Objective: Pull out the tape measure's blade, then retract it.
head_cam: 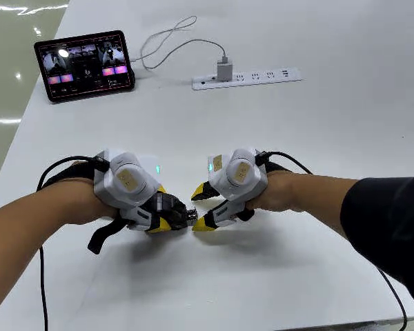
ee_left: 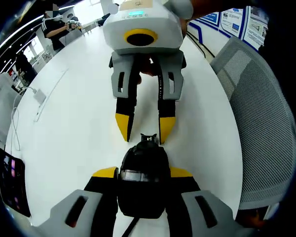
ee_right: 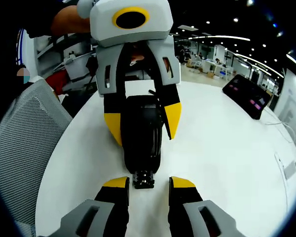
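A black tape measure sits on the white table, with my left gripper shut on its case. In the left gripper view the case is clamped between my yellow-tipped jaws, its blade hook pointing forward. My right gripper faces it from the right, open. In the right gripper view the metal hook lies between my right gripper's fingertips, with a gap on either side. No length of blade shows outside the case.
A tablet with a lit screen lies at the far left. A white power strip with a charger and cable lies at the back. A grey mesh chair stands beside the table's near edge.
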Available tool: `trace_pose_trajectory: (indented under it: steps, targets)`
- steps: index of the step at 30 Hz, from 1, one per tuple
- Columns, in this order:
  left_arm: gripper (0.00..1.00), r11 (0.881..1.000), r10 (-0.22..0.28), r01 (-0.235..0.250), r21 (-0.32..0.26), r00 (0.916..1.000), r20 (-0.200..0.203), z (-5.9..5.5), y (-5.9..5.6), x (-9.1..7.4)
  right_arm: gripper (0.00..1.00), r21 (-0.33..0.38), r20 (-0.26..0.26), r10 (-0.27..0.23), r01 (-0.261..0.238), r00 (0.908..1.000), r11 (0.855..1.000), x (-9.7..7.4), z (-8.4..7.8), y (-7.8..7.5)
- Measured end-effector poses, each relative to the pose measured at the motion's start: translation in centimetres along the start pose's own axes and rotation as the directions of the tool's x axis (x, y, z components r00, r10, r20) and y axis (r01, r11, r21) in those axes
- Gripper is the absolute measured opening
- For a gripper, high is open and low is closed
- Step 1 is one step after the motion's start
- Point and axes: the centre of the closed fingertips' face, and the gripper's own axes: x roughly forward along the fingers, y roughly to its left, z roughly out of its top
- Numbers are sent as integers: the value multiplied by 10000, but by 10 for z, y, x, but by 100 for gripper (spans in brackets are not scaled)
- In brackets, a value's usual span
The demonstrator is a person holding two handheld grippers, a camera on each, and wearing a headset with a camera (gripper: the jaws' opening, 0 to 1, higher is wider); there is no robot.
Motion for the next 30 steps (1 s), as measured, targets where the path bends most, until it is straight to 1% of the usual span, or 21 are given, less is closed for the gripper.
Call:
trace_pose_trajectory:
  steps: [1, 5, 6, 7, 8, 9, 10, 11, 12, 14, 15, 17, 18, 19, 24, 26, 30]
  targets:
    - [32, 10000, 1, -1, -2, 10000, 4, 0, 0, 0, 23, -6, -27, -19, 19, 10000, 10000, 1, 0, -1]
    - [32, 10000, 39, -39, -25, 10000, 19, 0, 0, 0, 21, -134, -130, 173, -175, 9998, 9998, 4, 0, 3]
    - [32, 10000, 49, -49, -30, 10000, 29, 0, 0, 0, 20, -201, -209, 246, -250, 9995, 9995, 5, 0, 5]
    - [32, 10000, 55, -55, -42, 10000, 36, 0, 0, -1, 18, -275, -170, 255, -260, 9995, 9993, 6, 2, 6]
    - [32, 10000, 60, -60, -40, 10000, 42, 1, 0, -1, 16, -214, -204, 341, -346, 9992, 9992, 6, 3, 9]
    - [32, 10000, 61, -61, -38, 10000, 42, 1, 0, -1, 14, -382, -181, 435, -441, 9989, 9983, 8, 4, 12]
    - [32, 10000, 59, -59, -13, 10000, 43, 1, 0, -1, 12, -383, -245, 343, -352, 9991, 9986, 8, 3, 9]
    - [32, 10000, 71, -71, -30, 10000, 41, 1, 0, -1, 12, 105, -316, 406, -403, 9987, 9991, 8, 2, 8]
    - [32, 10000, 76, -76, -51, 10000, 44, 1, 0, -1, 11, 69, -316, 436, -435, 9985, 9990, 8, 3, 7]
    - [32, 10000, 83, -83, -53, 10000, 53, 1, 0, -1, 10, -709, -524, 306, -343, 9982, 9969, 9, 1, 8]
    - [32, 9999, 86, -86, -52, 9999, 55, 1, 0, 0, 10, -378, -421, 347, -363, 9985, 9986, 8, 1, 9]
    - [31, 10000, 88, -88, -19, 9999, 57, 1, 0, -1, 9, -203, -230, 279, -284, 9993, 9994, 7, 0, 8]
    - [31, 10000, 78, -78, -24, 10000, 62, 1, -1, -1, 9, 142, -146, 319, -317, 9994, 9994, 6, 0, 8]
    - [31, 10000, 74, -74, -46, 10000, 48, 0, -1, -1, 9, 60, -157, 298, -297, 9994, 9995, 6, -1, 8]
    - [31, 9999, 125, -125, -55, 9999, 9, 0, -1, 0, 9, 331, -56, 209, -207, 9998, 9992, 3, -3, 9]
    - [31, 9999, 110, -110, -19, 9999, 1, 0, -1, -1, 8, 329, -23, 168, -168, 9999, 9993, 3, -3, 10]
    - [31, 10000, 88, -88, -35, 9999, 139, 0, -1, -2, 8, 311, -118, 119, -115, 9999, 9994, 3, -3, 9]
